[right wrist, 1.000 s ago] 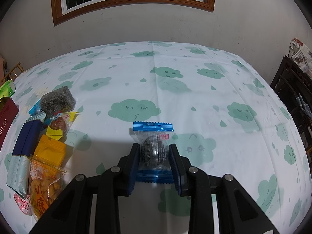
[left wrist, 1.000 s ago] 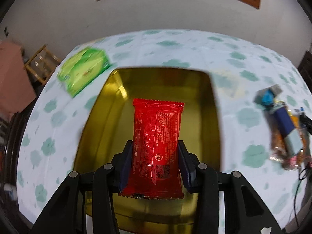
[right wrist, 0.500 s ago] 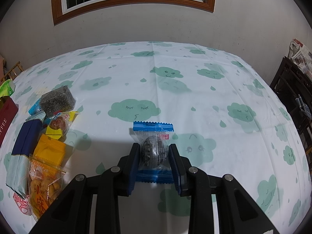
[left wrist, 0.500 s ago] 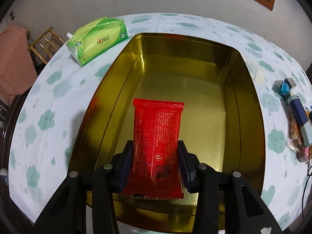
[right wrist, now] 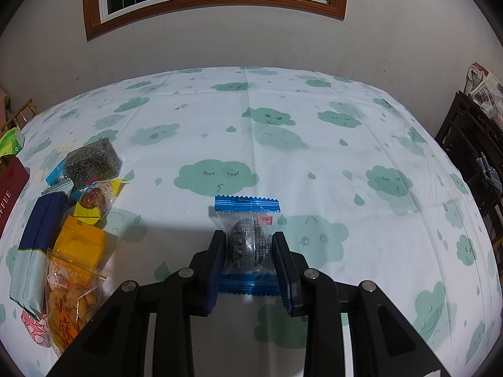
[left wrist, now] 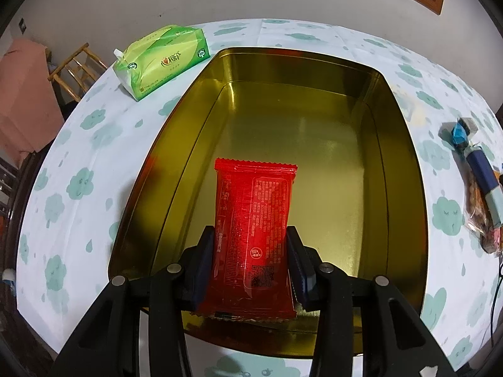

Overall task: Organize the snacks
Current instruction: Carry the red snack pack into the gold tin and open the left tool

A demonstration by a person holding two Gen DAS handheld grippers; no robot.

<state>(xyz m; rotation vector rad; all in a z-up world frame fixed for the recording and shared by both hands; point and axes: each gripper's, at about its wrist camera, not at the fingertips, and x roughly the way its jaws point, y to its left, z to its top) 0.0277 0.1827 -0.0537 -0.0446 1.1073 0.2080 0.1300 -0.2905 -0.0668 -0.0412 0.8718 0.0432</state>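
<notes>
My left gripper (left wrist: 250, 238) is shut on a red snack packet (left wrist: 253, 232), holding it upright over the near end of a gold tin box (left wrist: 405, 144) whose inside is bare. My right gripper (right wrist: 248, 243) is shut on a blue-edged clear packet with a dark round snack (right wrist: 248, 238), held a little above the cloud-print tablecloth (right wrist: 314, 163). A pile of loose snack packets (right wrist: 63, 226) lies on the cloth left of the right gripper; the same snack pile (left wrist: 481, 194) shows at the right edge of the left wrist view.
A green tissue pack (left wrist: 162, 59) lies on the cloth beyond the tin's far left corner. A wooden chair (left wrist: 75, 72) and a pink cloth (left wrist: 22, 100) stand off the table's left side. Dark furniture (right wrist: 474, 144) stands past the table's right edge.
The left gripper carried the red packet forward and down over the tin, which now fills more of its view. The right gripper and its packet stayed still.
</notes>
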